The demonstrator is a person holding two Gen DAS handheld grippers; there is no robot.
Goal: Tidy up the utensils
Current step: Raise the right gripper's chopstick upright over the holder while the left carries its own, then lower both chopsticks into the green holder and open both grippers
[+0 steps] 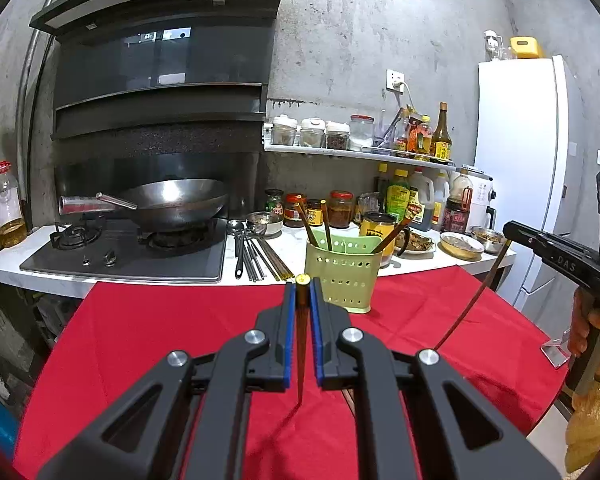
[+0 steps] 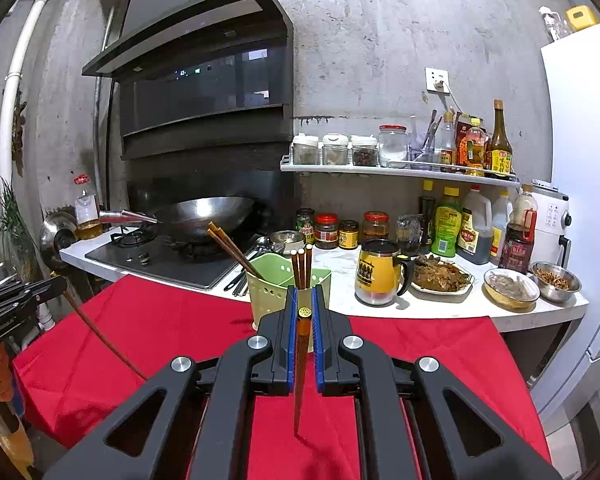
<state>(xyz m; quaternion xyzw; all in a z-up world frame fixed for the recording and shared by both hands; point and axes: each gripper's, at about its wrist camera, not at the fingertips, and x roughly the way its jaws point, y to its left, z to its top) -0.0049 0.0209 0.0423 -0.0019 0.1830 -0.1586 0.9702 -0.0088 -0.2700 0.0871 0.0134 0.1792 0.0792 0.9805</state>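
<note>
Left wrist view shows your left gripper point(image 1: 302, 292) closed on one chopstick point(image 1: 301, 344), just in front of the green holder point(image 1: 342, 280) on the red cloth point(image 1: 148, 332). Your right gripper point(image 2: 305, 304) also clamps a chopstick point(image 2: 300, 364), near the holder's front.

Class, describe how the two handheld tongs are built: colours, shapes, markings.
Both the left tongs and the right tongs are matte black linkage frames with triangular cut-outs, round silver pivot bolts and blue ribbed pads. Seen side-on, the right one has a pistol-style handle and pale lettering.
</note>
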